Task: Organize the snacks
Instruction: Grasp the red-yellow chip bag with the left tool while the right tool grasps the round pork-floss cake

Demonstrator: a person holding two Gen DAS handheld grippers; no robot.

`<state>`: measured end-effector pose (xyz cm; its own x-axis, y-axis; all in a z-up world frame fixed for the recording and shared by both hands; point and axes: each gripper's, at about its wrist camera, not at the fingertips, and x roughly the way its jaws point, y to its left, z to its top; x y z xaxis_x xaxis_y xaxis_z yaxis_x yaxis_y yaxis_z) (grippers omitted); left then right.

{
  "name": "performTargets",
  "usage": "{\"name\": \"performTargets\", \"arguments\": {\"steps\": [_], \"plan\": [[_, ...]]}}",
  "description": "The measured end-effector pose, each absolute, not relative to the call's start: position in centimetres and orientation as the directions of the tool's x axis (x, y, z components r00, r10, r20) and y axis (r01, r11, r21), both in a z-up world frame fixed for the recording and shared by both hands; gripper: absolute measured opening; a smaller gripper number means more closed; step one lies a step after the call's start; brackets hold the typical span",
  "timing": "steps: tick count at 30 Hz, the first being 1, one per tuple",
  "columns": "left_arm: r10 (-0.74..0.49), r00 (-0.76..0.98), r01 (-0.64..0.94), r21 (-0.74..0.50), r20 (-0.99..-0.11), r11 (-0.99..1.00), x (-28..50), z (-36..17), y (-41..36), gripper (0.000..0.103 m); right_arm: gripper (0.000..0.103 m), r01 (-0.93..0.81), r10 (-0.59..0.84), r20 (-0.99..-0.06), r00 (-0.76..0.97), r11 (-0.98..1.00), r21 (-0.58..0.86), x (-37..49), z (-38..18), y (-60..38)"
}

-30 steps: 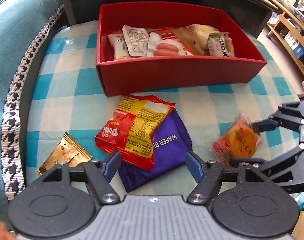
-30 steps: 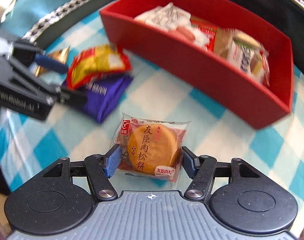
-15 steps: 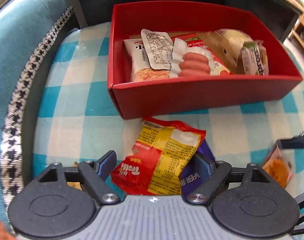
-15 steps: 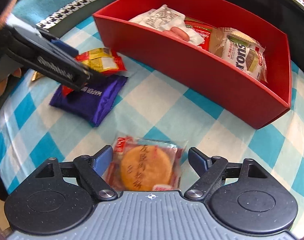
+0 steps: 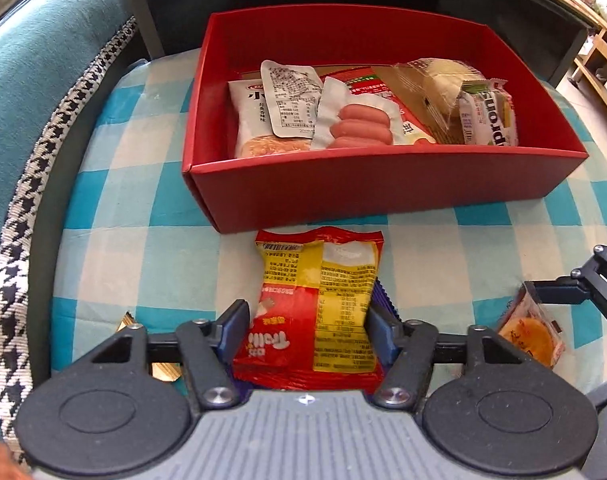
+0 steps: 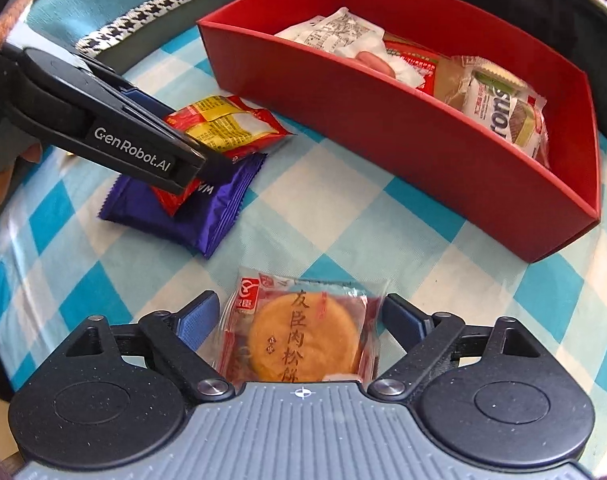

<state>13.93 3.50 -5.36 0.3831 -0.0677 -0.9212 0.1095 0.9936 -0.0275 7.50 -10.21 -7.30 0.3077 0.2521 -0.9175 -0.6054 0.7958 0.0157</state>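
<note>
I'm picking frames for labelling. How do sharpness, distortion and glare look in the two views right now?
Left wrist view: sharp; the box label print reads clearly; fisheye bows its front wall and the table edge; mild sheen on the red-yellow packet. Right wrist view: also sharp, the cake wrapper characters legible; clear film glints slightly; corners stretch and darken; bright daylight, soft shadows.

A: What does the left gripper (image 5: 308,326) look like?
B: Black matte linkage arms, blue fingers (image 5: 234,322), silver pivot screws, two round black discs, and a ribbed grey housing with a small white crosshair mark. Seen from the right wrist camera, one arm carries white "GenRobot.AI" lettering.
A: And the right gripper (image 6: 299,320)?
B: Identical build: black speckled arms with triangular cut-outs, blue fingers (image 6: 197,322), silver screws, and a ribbed grey housing with the same crosshair.
</note>
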Motion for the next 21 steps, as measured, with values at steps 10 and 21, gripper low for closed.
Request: {"name": "performTargets", "arguments": {"steps": [10, 21], "plan": [[-0.066, 0.385, 0.073, -0.041, -0.921, 0.996, 14.0, -5.3, 3.2, 0.089, 0.076, -0.609, 0.223, -0.913, 0.340, 0.793, -0.033, 6.8, -7.0, -10.0], [-0.125, 0.407, 0.110, -0.087, -0.905, 0.990, 8.7, -2.5, 1.9, 0.084, 0.070, -0.556, 0.214, -0.903, 0.372, 0.830, -0.032, 4.6, -5.4, -12.3]]}}
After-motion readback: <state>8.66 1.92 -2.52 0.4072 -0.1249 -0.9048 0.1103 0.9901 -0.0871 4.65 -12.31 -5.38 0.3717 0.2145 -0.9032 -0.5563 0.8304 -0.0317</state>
